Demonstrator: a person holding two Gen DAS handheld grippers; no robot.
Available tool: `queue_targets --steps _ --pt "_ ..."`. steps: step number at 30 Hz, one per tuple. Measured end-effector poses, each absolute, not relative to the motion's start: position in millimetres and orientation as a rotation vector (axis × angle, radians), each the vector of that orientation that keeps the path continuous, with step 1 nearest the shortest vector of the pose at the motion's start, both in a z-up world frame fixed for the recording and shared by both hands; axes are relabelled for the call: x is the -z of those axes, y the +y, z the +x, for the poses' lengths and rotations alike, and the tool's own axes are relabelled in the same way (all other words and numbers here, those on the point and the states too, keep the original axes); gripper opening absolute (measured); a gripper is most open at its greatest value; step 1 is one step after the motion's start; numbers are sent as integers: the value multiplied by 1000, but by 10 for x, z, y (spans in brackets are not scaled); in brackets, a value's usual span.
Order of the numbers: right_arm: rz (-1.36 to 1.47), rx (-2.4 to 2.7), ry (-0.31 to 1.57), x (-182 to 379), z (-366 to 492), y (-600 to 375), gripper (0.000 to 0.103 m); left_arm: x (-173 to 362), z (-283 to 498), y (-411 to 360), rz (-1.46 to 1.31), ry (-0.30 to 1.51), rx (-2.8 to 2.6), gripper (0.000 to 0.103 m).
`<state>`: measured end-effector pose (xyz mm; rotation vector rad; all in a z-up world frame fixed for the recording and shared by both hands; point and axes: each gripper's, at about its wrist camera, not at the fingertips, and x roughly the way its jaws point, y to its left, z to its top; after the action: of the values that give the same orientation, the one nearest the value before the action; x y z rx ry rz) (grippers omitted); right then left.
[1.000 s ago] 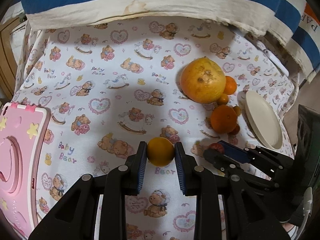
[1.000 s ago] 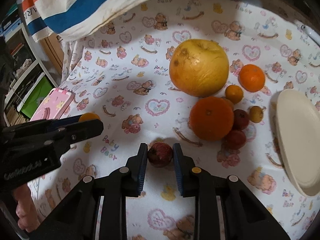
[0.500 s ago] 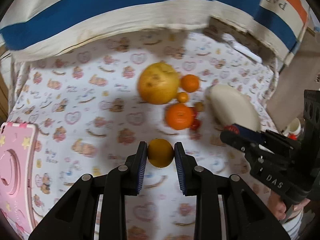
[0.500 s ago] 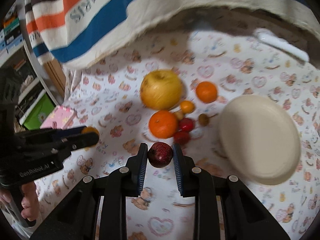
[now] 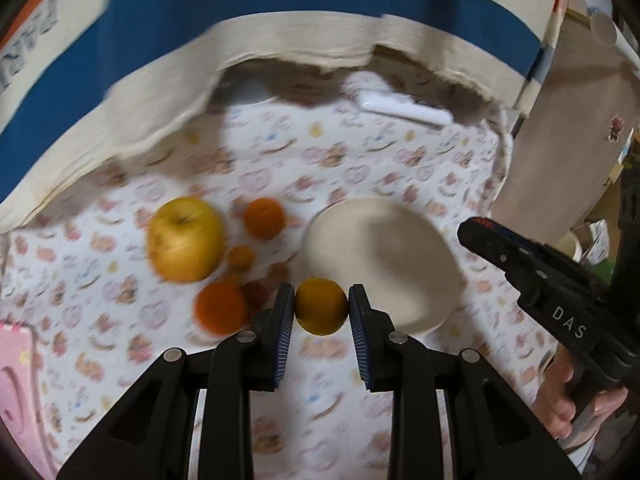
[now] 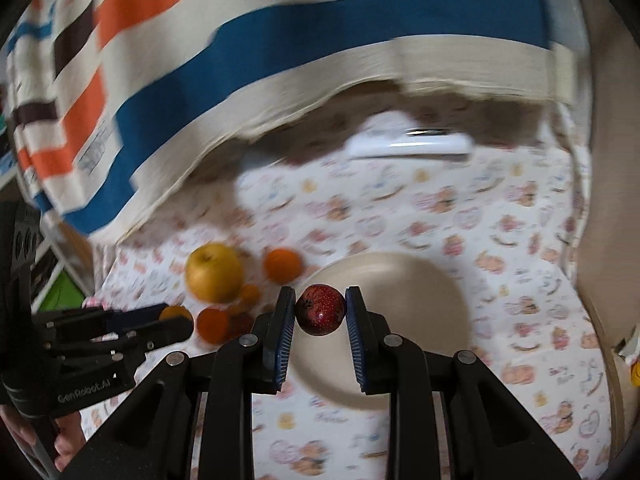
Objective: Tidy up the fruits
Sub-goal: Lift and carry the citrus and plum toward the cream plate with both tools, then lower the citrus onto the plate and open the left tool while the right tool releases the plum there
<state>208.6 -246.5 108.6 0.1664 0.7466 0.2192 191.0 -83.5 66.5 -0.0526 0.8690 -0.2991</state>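
Observation:
My left gripper (image 5: 321, 307) is shut on a small yellow-orange fruit (image 5: 321, 305), held in the air just left of the cream plate (image 5: 384, 256). My right gripper (image 6: 320, 310) is shut on a small dark red fruit (image 6: 320, 309), held above the plate's (image 6: 404, 320) left part. On the bear-print cloth left of the plate lie a big yellow apple (image 5: 185, 238), two oranges (image 5: 264, 217) (image 5: 220, 307) and several small fruits. The right gripper shows at the right of the left wrist view (image 5: 476, 228), the left gripper at the left of the right wrist view (image 6: 176, 320).
A striped blue, orange and cream blanket (image 6: 280, 52) hangs over the far side of the cloth. A white flat object (image 5: 404, 106) lies at the back. A pink board (image 5: 16, 380) lies at the left edge. A brown panel (image 5: 560, 140) stands on the right.
Both grippers have risen and swung right with their fruits. The plate has come under the right gripper and beside the left one. The fruit pile now lies to the left.

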Motion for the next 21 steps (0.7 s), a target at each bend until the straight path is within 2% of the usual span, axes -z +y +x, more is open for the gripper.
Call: queue_targets --steps 6,21 --pt "226 -126 732 -1010 2188 -2830 27 -565 2248 -1181 -59 878 305 27" --pt "136 -67 909 -294 2496 -2840 27 -5 2743 -1528 13 991 290 27"
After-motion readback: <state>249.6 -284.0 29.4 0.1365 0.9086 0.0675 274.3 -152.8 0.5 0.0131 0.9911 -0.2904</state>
